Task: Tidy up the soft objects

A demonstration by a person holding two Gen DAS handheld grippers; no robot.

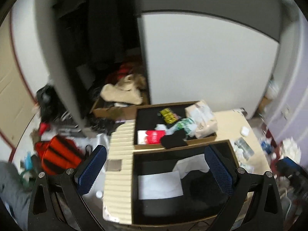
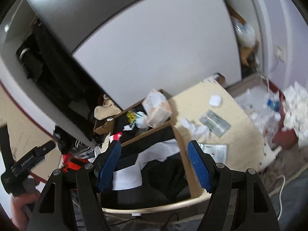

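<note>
A low pale table (image 1: pixel 231 123) carries two shallow cardboard trays with black linings, set one behind the other, and both tongs hang above the nearer one with nothing in them. The near tray (image 1: pixel 230 150) holds the pieces most likely meant by the task: a crumpled black garment (image 2: pixel 167 175) at its right side, lying over flat white cloth or paper (image 1: pixel 159 184) that covers the left and back of the floor. The black piece looks light, limp and easy to bunch; it should drape and trail when lifted, so a raised fold near its middle seems a better hold than an edge. The white sheet lies flatter and may slide on the lining, so a lifted corner looks the safer bite. The far tray (image 1: pixel 173 146) is crowded: a tan wrapped parcel (image 1: pixel 202 118) at the right, a yellow-and-black packet (image 1: pixel 168 115) near the back, a greenish crinkled bag (image 1: pixel 183 126), a red item (image 1: pixel 155 136) on white at the front left, and a black sock-like piece (image 1: pixel 173 140) drooping over the front rim. On the bare tabletop lie crumpled white tissue (image 2: pixel 196 128), clear flat packets (image 2: pixel 215 123) and a small white case (image 2: pixel 215 100). The left gripper (image 1: pixel 156 171) has its blue pads spread wide; the right gripper (image 2: pixel 155 165) likewise stands parted, gripping nothing.
</note>
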